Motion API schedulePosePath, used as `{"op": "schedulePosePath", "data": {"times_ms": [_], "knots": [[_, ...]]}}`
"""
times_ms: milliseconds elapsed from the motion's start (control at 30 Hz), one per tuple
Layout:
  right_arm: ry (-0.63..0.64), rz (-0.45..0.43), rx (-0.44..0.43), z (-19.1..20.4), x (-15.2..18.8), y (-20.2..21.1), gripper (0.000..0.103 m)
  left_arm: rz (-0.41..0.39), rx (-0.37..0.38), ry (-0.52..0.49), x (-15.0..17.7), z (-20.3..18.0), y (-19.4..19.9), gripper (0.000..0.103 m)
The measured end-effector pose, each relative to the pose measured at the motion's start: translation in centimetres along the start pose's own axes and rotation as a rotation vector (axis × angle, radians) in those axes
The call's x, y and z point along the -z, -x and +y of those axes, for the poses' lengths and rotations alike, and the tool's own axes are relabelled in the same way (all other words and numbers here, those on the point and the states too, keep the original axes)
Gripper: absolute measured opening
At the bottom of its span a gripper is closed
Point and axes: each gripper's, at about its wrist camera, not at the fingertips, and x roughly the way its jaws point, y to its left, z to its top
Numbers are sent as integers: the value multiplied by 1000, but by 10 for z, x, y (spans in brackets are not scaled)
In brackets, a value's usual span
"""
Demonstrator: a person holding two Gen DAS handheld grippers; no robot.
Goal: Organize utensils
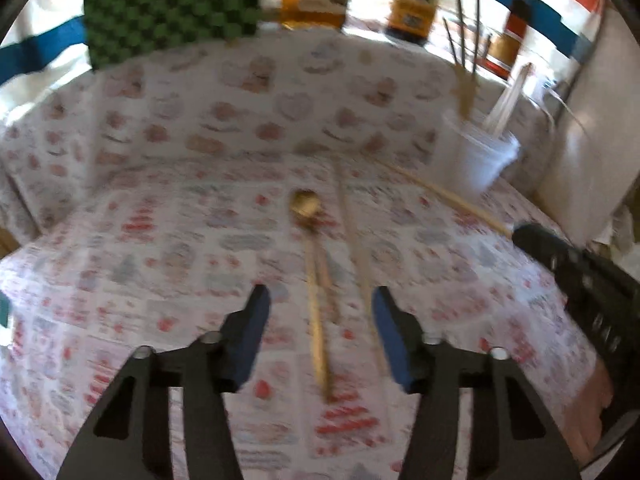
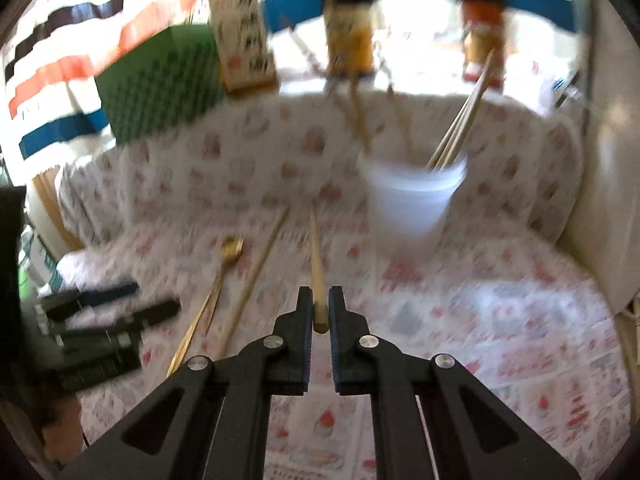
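The right gripper point(image 2: 320, 308) pinches the thick end of a wooden chopstick point(image 2: 317, 264), which points toward the white cup point(image 2: 412, 200) of utensils; whether its tip is off the tablecloth point(image 2: 500, 320) is hard to tell through the blur. It should be tilted upright before release. The left gripper point(image 1: 320, 320) hangs spread above the gold spoon point(image 1: 310, 264) and a second chopstick point(image 1: 360, 256).

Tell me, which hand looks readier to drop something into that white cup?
The right. The right gripper is already shut on a wooden chopstick, whose tip points toward the white cup just ahead. The left gripper is open and empty, hovering over the gold spoon on the tablecloth.
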Motion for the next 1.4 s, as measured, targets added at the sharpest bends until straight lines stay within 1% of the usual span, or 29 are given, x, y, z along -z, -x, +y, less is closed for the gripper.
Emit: {"op": "schedulePosePath", "data": {"times_ms": [67, 167, 233, 300, 400, 500, 567, 600, 700, 833, 867, 900, 933, 967, 1000, 1033, 1067, 1100, 1133, 1200, 1267, 1300, 1400], "knots": [[-14, -7, -7, -4, -4, 4, 8, 23, 5, -8, 1, -4, -4, 43], [-61, 23, -28, -14, -8, -1, 9, 50, 5, -31, 3, -11, -9, 35], [-73, 33, -41, -14, -6, 0, 8, 69, 14, -48, 5, -14, -14, 23], [-73, 32, -52, -14, -7, 1, 8, 96, 26, -69, 8, -20, -19, 19], [-58, 34, -39, -11, -5, -1, 9, 116, 53, -84, 11, -26, -22, 18], [-46, 38, -35, -9, -2, -3, 9, 112, 55, -97, 15, -31, -21, 18], [-33, 37, -30, -7, -1, -3, 9, 125, 63, -101, 18, -34, -24, 18], [-26, 39, -29, -6, -1, -3, 9, 136, 57, -105, 19, -35, -27, 18], [-19, 40, -26, -5, 0, -3, 9, 127, 14, -126, 20, -39, -29, 18], [-32, 37, -25, -8, -1, -3, 9, 123, -4, -111, 19, -38, -29, 18], [-35, 36, -25, -9, -1, -2, 9, 122, -2, -108, 19, -38, -29, 16], [-40, 33, -24, -10, -2, -2, 9, 120, -4, -102, 19, -37, -28, 9], [-43, 31, -23, -11, -2, -2, 9, 119, -15, -89, 18, -34, -29, 6], [-48, 29, -22, -12, -3, -1, 9, 117, -22, -67, 18, -30, -28, 6], [-51, 28, -21, -13, -3, -1, 9, 106, -40, -38, 17, -24, -27, 6], [-55, 26, -22, -14, -3, -1, 9, 76, -90, -11, 15, -18, -23, 6], [-64, 20, -23, -16, -4, 0, 9, 35, -132, -6, 12, -13, -15, 6], [-73, 12, -25, -18, -4, 2, 9, -2, -144, -9, 10, -11, -8, 6], [-78, 5, -26, -18, -5, 3, 9, -32, -130, 1, 8, -8, 0, 6], [-75, -20, -24, -19, -6, 9, 9, -81, -79, 33, 4, -2, 15, 6], [-67, -67, -11, -18, -7, 17, 9, -139, -48, 30, 2, -1, 30, 6], [-50, -95, -5, -16, -8, 22, 9, -172, -50, 26, 2, -1, 37, 6], [11, -141, -5, -7, -9, 33, 9, -262, -62, 10, 1, -6, 53, 6]]}}
